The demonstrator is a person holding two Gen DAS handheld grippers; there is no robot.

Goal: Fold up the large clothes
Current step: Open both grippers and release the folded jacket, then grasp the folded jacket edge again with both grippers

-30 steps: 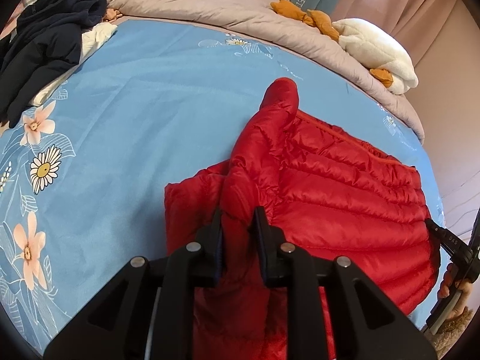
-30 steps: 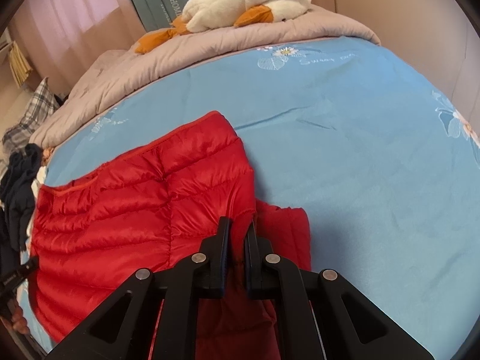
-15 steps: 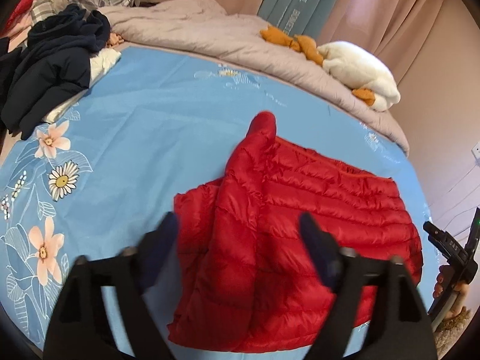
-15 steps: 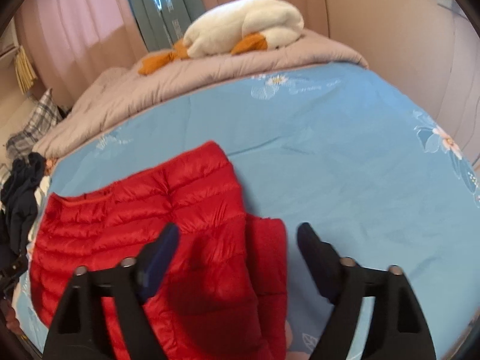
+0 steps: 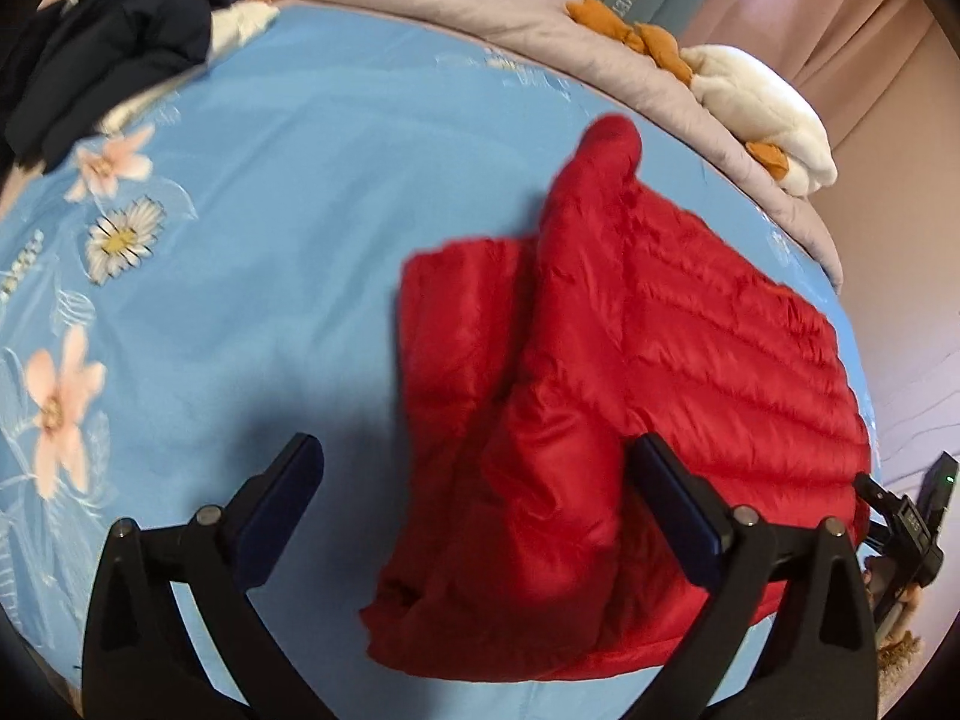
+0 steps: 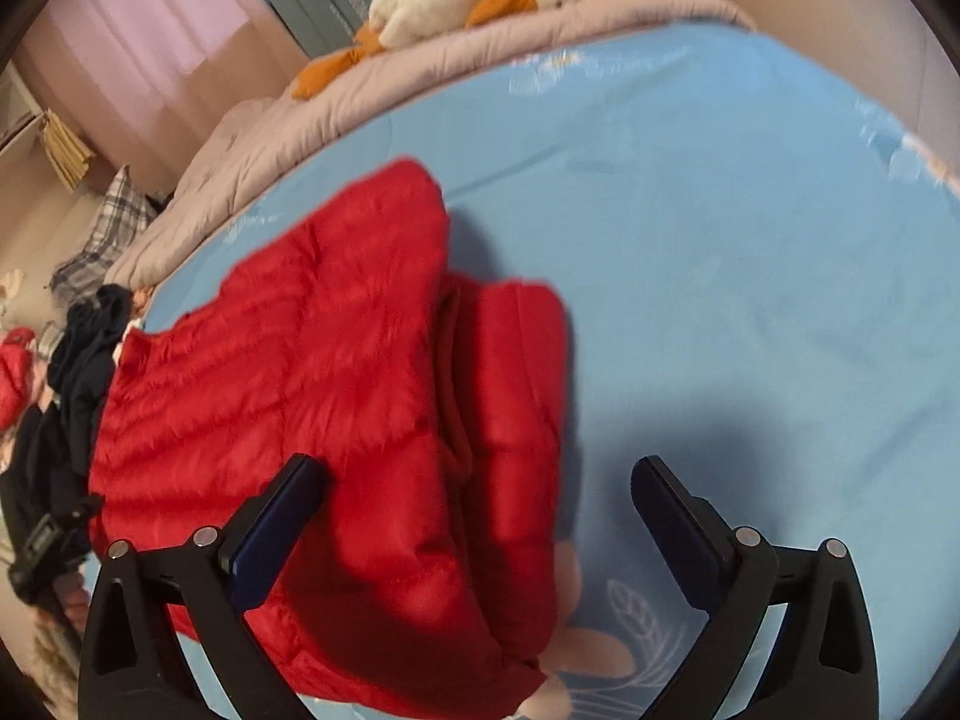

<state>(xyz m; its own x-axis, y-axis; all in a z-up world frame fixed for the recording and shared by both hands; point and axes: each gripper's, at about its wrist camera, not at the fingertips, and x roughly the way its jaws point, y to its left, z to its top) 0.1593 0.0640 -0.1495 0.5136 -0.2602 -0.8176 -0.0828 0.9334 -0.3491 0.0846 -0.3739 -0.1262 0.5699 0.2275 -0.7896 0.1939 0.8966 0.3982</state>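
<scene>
A red quilted puffer jacket (image 5: 648,372) lies partly folded on the blue floral bed sheet (image 5: 270,192), one sleeve laid up across its body. It also shows in the right wrist view (image 6: 336,372). My left gripper (image 5: 480,498) is open and empty, hovering above the jacket's near left edge. My right gripper (image 6: 480,510) is open and empty, above the jacket's near right edge. Neither touches the jacket.
A pile of dark clothes (image 5: 114,42) sits at the sheet's far left. A grey duvet (image 5: 456,6) with a white and orange plush goose (image 5: 762,114) runs along the far side. The sheet (image 6: 750,240) stretches to the right of the jacket.
Both grippers were shut on the jacket's near edge a second ago. They opened, let go and drew back and up. The jacket now rests on the sheet.
</scene>
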